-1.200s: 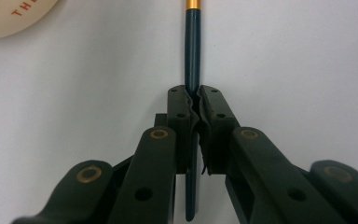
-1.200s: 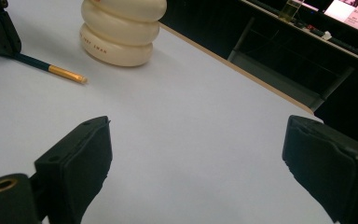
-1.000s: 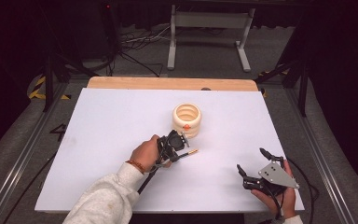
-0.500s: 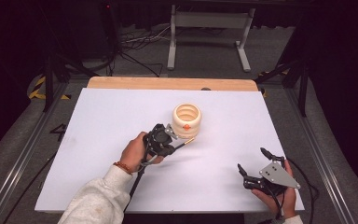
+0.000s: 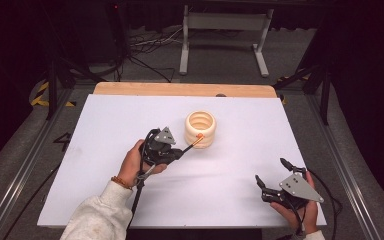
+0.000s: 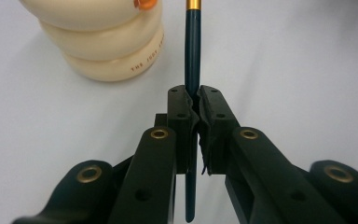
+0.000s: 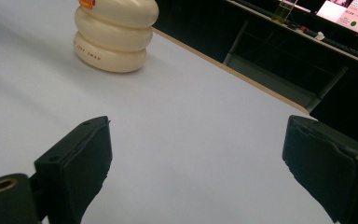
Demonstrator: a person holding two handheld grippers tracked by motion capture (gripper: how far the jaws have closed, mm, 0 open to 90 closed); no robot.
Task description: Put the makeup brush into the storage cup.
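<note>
A cream ribbed holder (image 5: 200, 120) stands in the middle of the white table (image 5: 105, 120). My left gripper (image 5: 180, 152) is just left of it, shut on a dark teal pencil (image 5: 190, 145) with a gold band. The pencil's orange end (image 5: 199, 136) lies over the holder's near rim. In the left gripper view the jaws (image 6: 193, 100) pinch the pencil shaft (image 6: 192, 56), with the holder (image 6: 102, 42) up left and the orange end (image 6: 144, 3) at its top. My right gripper (image 5: 270, 170) rests open at the near right; its jaws (image 7: 200, 158) stand wide, with the holder (image 7: 114, 32) far off.
The white sheet covers a wooden table whose bare strip (image 5: 180, 89) shows at the far edge. Beyond it stand a metal frame (image 5: 225, 35) and floor cables (image 5: 145, 50). Black rails (image 5: 25, 165) run along both sides.
The left hand has moved left and away from the near edge, lifting the pencil so its orange end now reaches the holder's rim. The right gripper has stayed still.
</note>
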